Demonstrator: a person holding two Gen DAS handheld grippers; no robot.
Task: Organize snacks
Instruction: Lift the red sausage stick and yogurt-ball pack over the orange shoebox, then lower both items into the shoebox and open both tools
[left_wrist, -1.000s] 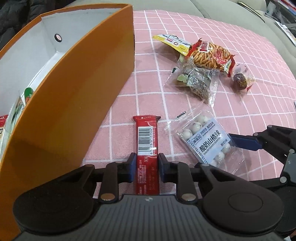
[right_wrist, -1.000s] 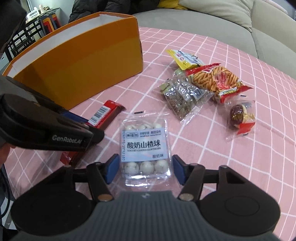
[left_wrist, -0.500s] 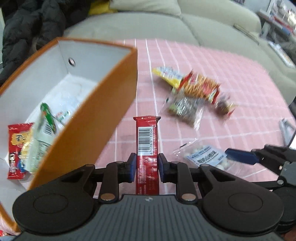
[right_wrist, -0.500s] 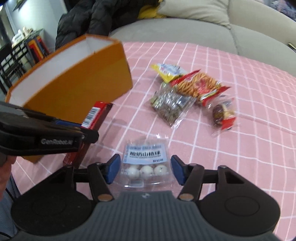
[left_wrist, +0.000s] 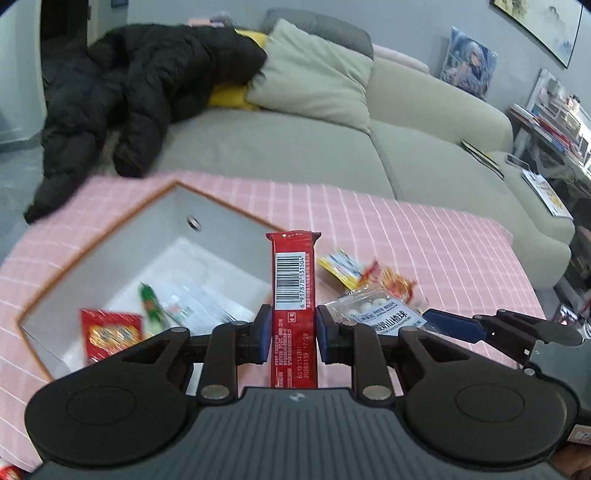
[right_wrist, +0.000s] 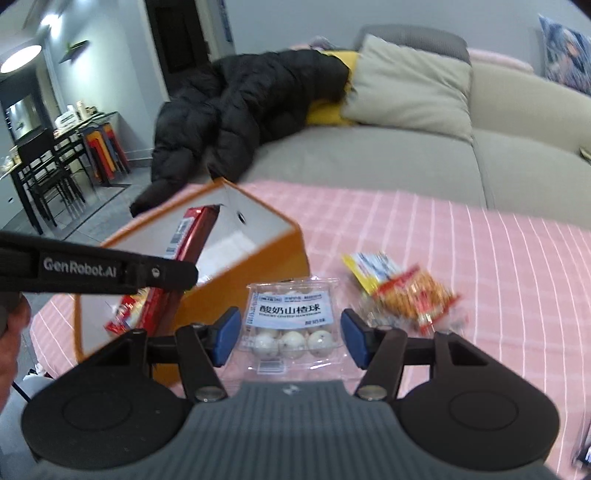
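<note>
Now both grippers have lifted their snacks off the table: the left gripper (left_wrist: 290, 334) pinches the red bar (left_wrist: 293, 295), the right gripper (right_wrist: 290, 338) pinches the ball pack (right_wrist: 291, 314), both near the box (left_wrist: 110, 243), ready to drop in.

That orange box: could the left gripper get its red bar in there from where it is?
Probably yes. The left gripper, shut on the red bar, hangs beside the orange box, whose top is open; nothing blocks the way.

box (left_wrist: 110, 236) left on table (left_wrist: 443, 236) | loose snack packets (right_wrist: 406, 291) right, perhaps overlapping | sofa (left_wrist: 295, 147) behind
</note>
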